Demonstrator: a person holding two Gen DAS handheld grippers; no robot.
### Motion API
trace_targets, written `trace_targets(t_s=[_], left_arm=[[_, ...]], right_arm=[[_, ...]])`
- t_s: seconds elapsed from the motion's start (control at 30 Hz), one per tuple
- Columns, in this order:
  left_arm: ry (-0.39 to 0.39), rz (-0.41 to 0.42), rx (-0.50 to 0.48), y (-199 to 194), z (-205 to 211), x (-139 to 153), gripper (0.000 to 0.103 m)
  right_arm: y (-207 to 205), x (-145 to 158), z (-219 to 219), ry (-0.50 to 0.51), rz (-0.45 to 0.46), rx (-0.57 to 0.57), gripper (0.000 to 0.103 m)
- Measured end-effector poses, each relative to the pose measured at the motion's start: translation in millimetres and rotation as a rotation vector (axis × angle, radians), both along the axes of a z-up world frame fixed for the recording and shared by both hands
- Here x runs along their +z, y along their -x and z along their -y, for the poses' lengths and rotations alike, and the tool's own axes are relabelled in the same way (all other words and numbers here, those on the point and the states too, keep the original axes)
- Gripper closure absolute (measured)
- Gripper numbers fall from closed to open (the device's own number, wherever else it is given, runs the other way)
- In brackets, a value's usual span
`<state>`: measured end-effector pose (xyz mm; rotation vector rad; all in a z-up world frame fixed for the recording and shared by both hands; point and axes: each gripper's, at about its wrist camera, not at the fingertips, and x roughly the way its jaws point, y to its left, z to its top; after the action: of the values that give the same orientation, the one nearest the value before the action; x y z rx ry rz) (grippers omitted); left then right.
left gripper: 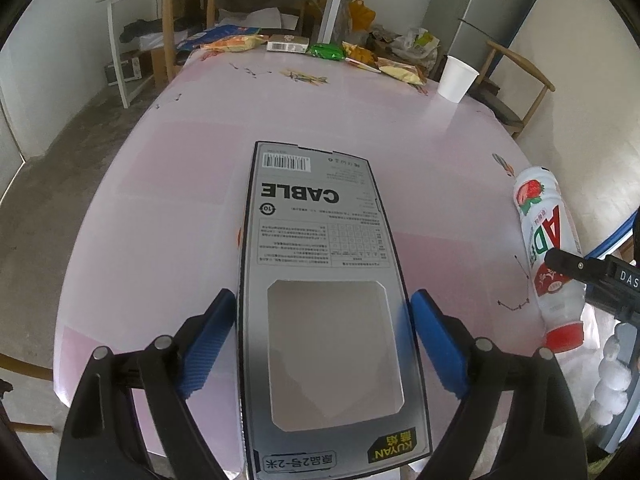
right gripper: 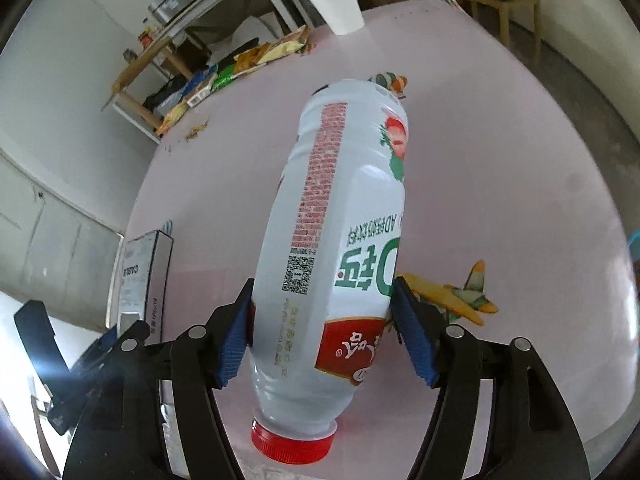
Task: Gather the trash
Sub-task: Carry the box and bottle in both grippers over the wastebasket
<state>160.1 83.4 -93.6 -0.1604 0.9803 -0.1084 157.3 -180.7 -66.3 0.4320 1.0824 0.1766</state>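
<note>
Left tongs [left gripper: 323, 344] clamping cable box [left gripper: 320, 264], right tongs [right gripper: 322, 332] clamping drink bottle [right gripper: 340, 240]

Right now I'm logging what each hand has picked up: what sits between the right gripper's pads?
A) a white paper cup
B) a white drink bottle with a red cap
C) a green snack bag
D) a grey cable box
B: the right gripper pads press both sides of the white drink bottle.

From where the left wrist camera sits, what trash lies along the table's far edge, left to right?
Blue packet → orange snack bag → flat white box → green wrapper → yellow snack bags → paper cup.
</note>
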Motion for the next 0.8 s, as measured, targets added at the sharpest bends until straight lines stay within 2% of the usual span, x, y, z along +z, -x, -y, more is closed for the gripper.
trace_targets(t_s=[0.13, 0.8], left_arm=[[0.004, 0.005, 0.01, 0.9, 1.2, 3.2, 0.018], [-0.004, 0.105, -0.023, 17.8, 19.2, 37.4, 0.019]], right_arm=[[3.6, 1.3, 2.8, -0.024, 0.006, -0.014, 0.046], [33.5, 19.6, 16.0, -0.075, 0.063, -0.048, 0.047]])
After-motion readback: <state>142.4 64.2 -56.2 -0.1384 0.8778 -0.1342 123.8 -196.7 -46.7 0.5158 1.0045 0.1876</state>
